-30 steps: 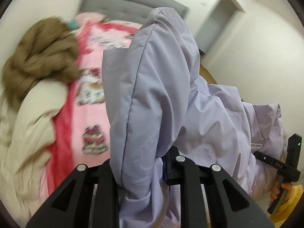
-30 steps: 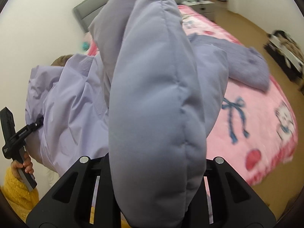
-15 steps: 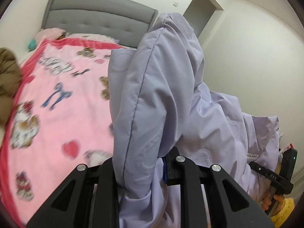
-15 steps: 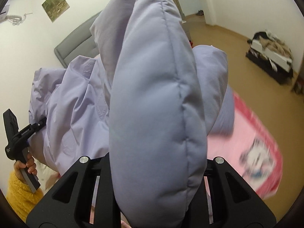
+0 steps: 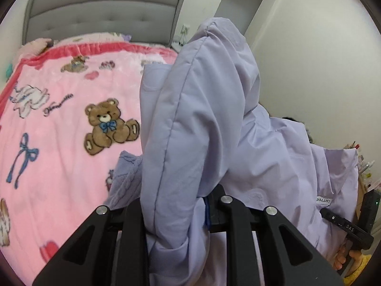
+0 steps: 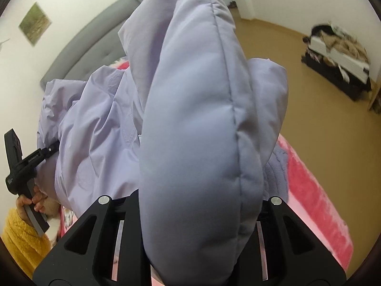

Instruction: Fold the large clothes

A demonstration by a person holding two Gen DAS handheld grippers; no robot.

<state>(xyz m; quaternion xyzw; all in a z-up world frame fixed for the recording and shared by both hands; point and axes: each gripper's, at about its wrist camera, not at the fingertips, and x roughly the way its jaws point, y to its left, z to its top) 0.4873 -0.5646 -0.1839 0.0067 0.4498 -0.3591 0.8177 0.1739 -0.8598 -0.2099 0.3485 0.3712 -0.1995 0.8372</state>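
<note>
Aloft, lilac jacket point(image 5: 190, 124) in both clenched jaws (apparently) above pink blanket point(image 5: 59, 131).

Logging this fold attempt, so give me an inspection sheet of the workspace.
Surface: bed with pink teddy-bear blanket.
Job's things: lilac padded jacket, lifted, stretched between both tools.
Clutter: purple knitted garment lying on the blanket under the jacket.
Grippers: left tool shut on jacket; right tool shut on jacket.
Cables: nothing seen.
Surroundings: grey headboard, white walls, two wall pictures, tan floor, dark pile of belongings by the far wall.
</note>
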